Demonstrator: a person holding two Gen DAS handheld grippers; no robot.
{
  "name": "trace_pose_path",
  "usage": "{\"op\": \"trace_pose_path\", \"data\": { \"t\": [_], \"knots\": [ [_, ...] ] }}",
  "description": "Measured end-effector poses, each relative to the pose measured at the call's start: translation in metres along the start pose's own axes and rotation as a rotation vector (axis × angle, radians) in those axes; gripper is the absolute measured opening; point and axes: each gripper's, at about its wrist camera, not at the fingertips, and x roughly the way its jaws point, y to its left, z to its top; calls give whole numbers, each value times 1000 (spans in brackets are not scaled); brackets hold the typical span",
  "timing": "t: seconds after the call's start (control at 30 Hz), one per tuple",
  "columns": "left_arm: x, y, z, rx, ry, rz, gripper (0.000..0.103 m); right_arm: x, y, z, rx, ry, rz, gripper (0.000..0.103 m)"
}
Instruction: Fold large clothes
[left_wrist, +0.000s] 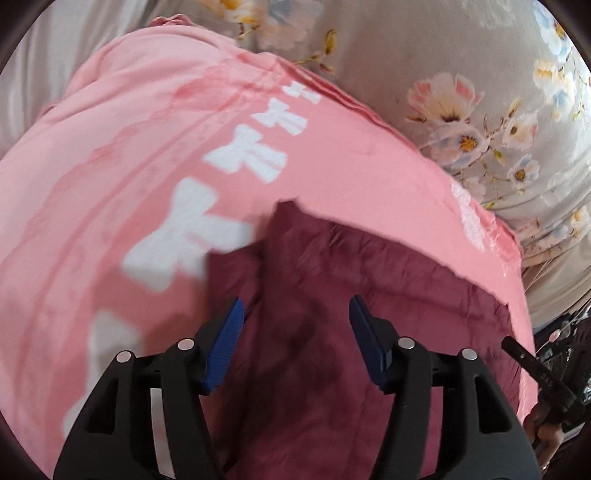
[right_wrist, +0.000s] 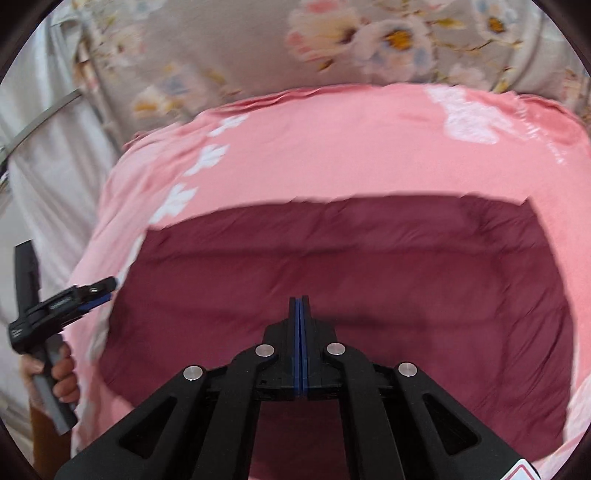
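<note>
A dark maroon quilted garment (left_wrist: 424, 280) (right_wrist: 332, 251) lies flat on a pink cloth with white prints (left_wrist: 110, 166) (right_wrist: 332, 147). My left gripper (left_wrist: 297, 306) hovers over the maroon garment's left part, open, with nothing pinched between the blue pads. It also shows at the left edge of the right wrist view as the left gripper (right_wrist: 107, 286), held by a hand (right_wrist: 62, 376) beside the pink cloth. My right gripper (right_wrist: 300, 301) is over the near middle of the maroon garment, shut, with no fabric visible between its pads.
The pink cloth rests on a floral bedsheet (left_wrist: 461, 55) (right_wrist: 221, 44) that spreads beyond its far edge. Pale grey fabric (right_wrist: 48, 166) lies to the left. Part of the right gripper's black body (left_wrist: 532, 365) shows at the right edge of the left wrist view.
</note>
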Motion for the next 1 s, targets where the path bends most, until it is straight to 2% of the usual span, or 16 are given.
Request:
{"op": "trace_pose_path", "data": {
  "t": [0.1,0.2,0.33,0.4,0.47,0.53,0.57,0.63,0.67,0.77,0.83,0.93,1.0],
  "knots": [
    [-5,17,-25,-21,64,1,57,10,10,-13,0,39,21,2],
    [0,28,-45,-72,118,-66,57,23,8,-21,22,63,15,2],
    [3,21,-54,-85,89,-65,58,39,-2,-34,58,70,26,1],
    [5,15,-55,-95,92,-106,57,44,-5,-38,68,57,26,0],
    [6,6,-57,-87,89,-106,51,48,-8,-41,74,46,32,0],
    [5,-3,-58,-71,85,-102,35,51,-11,-41,75,36,39,0],
    [2,-7,-58,-65,76,-102,31,52,-12,-42,77,30,44,0],
    [-7,-19,-56,-38,45,-104,15,51,-14,-43,80,21,52,0],
    [-14,-25,-56,-21,28,-109,13,50,-15,-43,80,18,57,0],
    [-36,-51,-52,28,-26,-142,10,40,-19,-43,101,21,83,0],
    [-50,-68,-48,60,-57,-157,9,15,-22,-48,128,7,121,3],
    [-67,-93,-44,118,-97,-155,9,-24,-9,-62,67,-25,116,3],
    [-75,-108,-43,155,-117,-153,9,-37,-8,-77,51,-15,121,3]
  ]
}}
